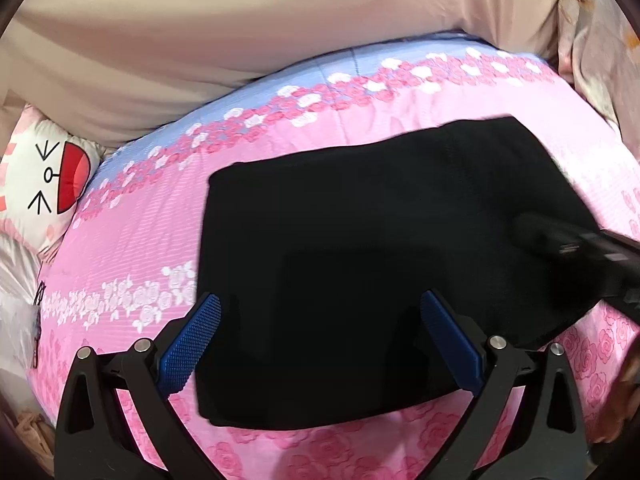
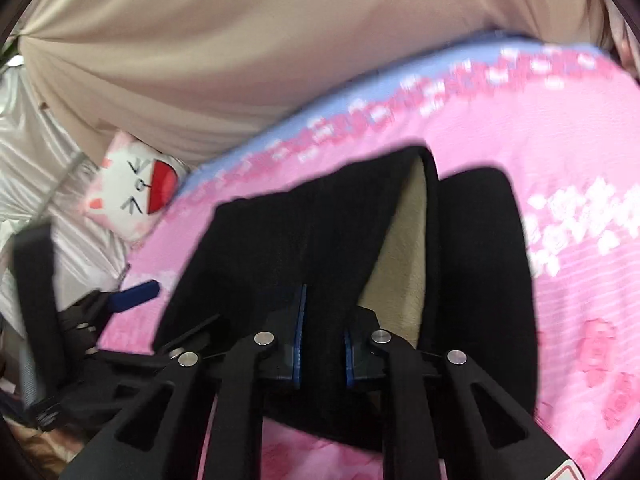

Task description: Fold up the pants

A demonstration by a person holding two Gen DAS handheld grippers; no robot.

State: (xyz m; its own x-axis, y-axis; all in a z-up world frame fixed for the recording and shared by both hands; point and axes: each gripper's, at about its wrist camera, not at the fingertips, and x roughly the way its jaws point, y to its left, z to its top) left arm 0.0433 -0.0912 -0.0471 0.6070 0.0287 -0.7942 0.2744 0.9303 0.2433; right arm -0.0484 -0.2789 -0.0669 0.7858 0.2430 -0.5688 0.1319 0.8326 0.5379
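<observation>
Black pants (image 1: 360, 240) lie folded on a pink rose-print bedspread (image 1: 132, 240). My left gripper (image 1: 320, 298) hovers open over their near left part, blue pads wide apart with nothing pinched. In the right wrist view my right gripper (image 2: 324, 316) is shut on a raised fold of the black pants (image 2: 260, 248). Beside that fold the beige lining (image 2: 400, 256) shows. The right gripper (image 1: 560, 240) appears blurred at the pants' right edge in the left wrist view. One blue left fingertip (image 2: 136, 297) shows at the left of the right wrist view.
A white cat-face pillow (image 1: 48, 176) lies at the bedspread's left corner. Beige cloth (image 1: 240, 20) hangs behind the bed and silvery fabric (image 2: 40, 152) sits to the left. Part of a person's hand (image 1: 624, 392) shows at the right edge.
</observation>
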